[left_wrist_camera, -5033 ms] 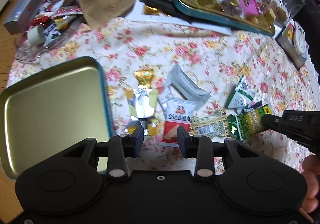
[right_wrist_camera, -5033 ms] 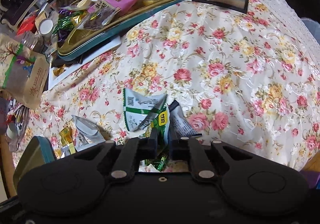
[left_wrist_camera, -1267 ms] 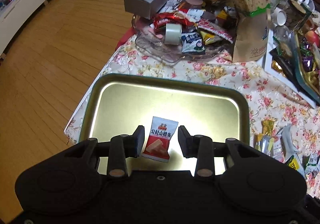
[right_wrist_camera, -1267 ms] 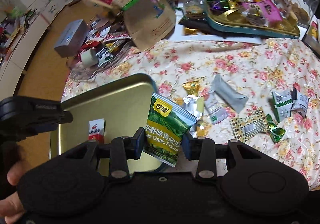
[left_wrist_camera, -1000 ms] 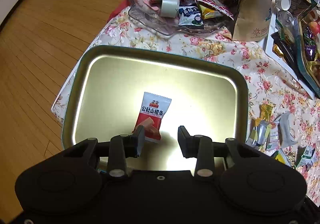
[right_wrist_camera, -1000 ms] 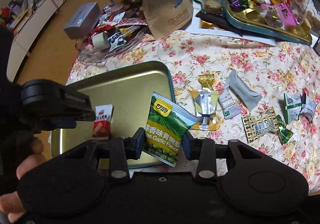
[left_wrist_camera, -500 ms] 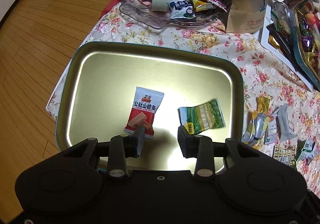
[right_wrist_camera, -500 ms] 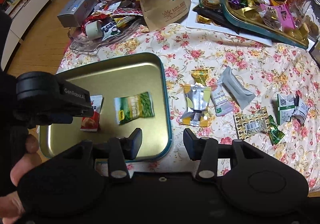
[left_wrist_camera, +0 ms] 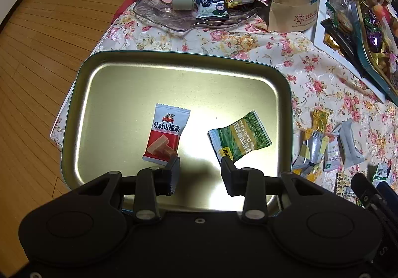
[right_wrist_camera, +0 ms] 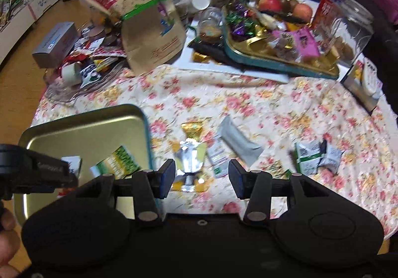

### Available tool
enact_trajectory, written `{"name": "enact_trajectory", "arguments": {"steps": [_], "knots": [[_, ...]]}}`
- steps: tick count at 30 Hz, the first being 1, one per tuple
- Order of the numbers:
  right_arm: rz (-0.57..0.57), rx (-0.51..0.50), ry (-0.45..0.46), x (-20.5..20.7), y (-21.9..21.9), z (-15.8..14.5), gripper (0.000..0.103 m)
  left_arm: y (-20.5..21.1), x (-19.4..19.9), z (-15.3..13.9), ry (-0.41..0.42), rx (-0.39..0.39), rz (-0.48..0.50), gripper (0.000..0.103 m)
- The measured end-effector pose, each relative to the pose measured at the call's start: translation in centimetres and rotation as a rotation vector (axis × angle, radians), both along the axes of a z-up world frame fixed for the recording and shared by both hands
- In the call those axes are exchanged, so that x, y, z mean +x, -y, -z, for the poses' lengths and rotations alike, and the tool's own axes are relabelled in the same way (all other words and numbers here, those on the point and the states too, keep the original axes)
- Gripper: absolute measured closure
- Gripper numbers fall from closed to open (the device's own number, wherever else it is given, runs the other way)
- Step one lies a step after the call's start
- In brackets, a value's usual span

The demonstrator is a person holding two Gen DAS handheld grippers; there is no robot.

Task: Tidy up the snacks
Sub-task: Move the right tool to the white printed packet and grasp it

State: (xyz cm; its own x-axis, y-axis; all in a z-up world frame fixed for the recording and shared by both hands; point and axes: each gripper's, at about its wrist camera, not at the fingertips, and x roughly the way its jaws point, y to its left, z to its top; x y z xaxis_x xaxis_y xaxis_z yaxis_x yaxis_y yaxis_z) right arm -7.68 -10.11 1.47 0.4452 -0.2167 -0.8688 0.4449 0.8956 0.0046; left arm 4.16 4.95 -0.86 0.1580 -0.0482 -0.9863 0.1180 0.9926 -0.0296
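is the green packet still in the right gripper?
No, the right gripper is open with nothing between its fingers, and the green packet lies flat in the tray beside the red packet.

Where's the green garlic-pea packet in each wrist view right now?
Left wrist: green garlic-pea packet lies right of centre in the gold tray, beside the red hawthorn packet.
Right wrist: lower left, inside the tray's right edge.
Shared landmark: the tray.
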Motion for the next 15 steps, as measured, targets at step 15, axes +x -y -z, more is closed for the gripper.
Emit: {"name": "enact_trajectory", "arguments": {"steps": [15], "knots": [[0.15,0.162,-0.092,-1.1,8.3,2.5,0.057,3.2,-1.2,-0.4,0.005,0.003,0.071,0.057]]}}
